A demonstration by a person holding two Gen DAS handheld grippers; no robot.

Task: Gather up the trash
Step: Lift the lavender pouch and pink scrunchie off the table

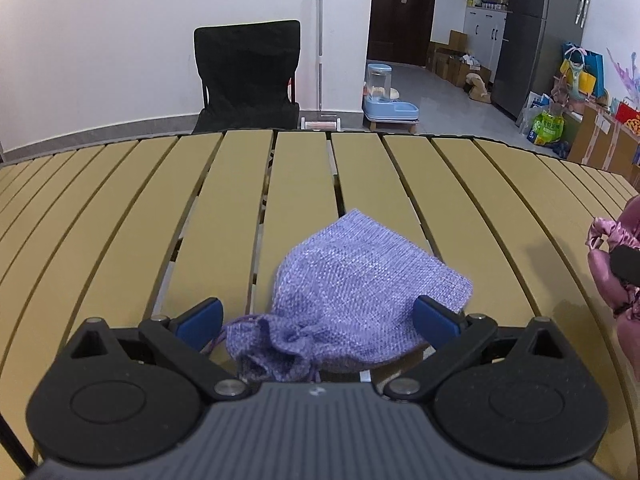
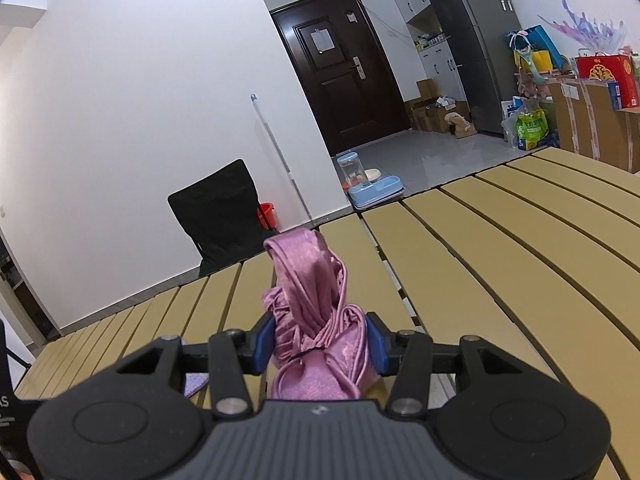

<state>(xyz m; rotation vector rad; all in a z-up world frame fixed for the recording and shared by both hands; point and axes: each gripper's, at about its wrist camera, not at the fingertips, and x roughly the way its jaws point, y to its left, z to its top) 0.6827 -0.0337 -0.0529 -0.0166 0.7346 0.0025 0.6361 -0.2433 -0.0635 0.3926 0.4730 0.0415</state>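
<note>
A purple woven drawstring pouch [image 1: 352, 296] lies on the slatted tan table [image 1: 120, 220], its gathered neck toward me. My left gripper [image 1: 318, 320] is open, its blue-padded fingers [image 1: 200, 322] on either side of the pouch's neck end, apart from it. My right gripper [image 2: 320, 342] is shut on a pink satin pouch [image 2: 316, 320] and holds it upright above the table [image 2: 500, 260]. The pink pouch also shows at the right edge of the left wrist view [image 1: 616, 272]. A corner of the purple pouch shows in the right wrist view [image 2: 196, 384].
A black folding chair [image 1: 248, 76] stands behind the table's far edge. A mop [image 1: 319, 40] leans on the white wall. A blue pet feeder [image 1: 386, 96], a dark door [image 2: 340, 68], a fridge [image 1: 532, 32], boxes and bags stand beyond on the floor.
</note>
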